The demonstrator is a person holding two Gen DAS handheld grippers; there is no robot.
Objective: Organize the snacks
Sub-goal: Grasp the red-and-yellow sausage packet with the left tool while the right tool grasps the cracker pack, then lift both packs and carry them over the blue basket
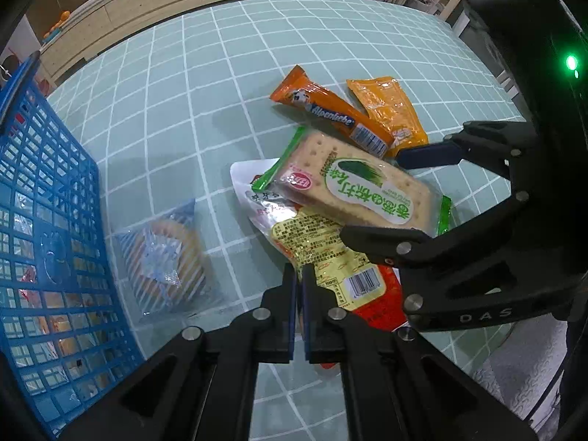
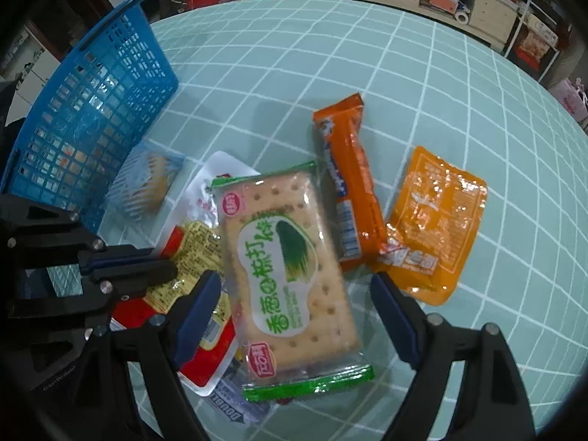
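Observation:
A green-edged cracker pack (image 2: 290, 279) lies on top of a snack pile; it also shows in the left wrist view (image 1: 352, 187). My right gripper (image 2: 294, 316) is open, its fingers on either side of the pack. Under the pack lies a yellow-and-red pouch (image 1: 330, 257). My left gripper (image 1: 300, 294) is shut and empty, its tips just above that pouch. An orange Alpenliebe stick (image 2: 345, 183) and an orange pouch (image 2: 433, 220) lie beside the pile. A clear-wrapped cake (image 1: 165, 257) lies by the blue basket (image 1: 47, 220).
The blue basket (image 2: 92, 117) stands at the left of the teal checked tablecloth (image 2: 367, 55) and holds several snacks. A pale wrapper (image 2: 235, 404) peeks out under the pile. Cabinets and shelves stand beyond the table's far edge.

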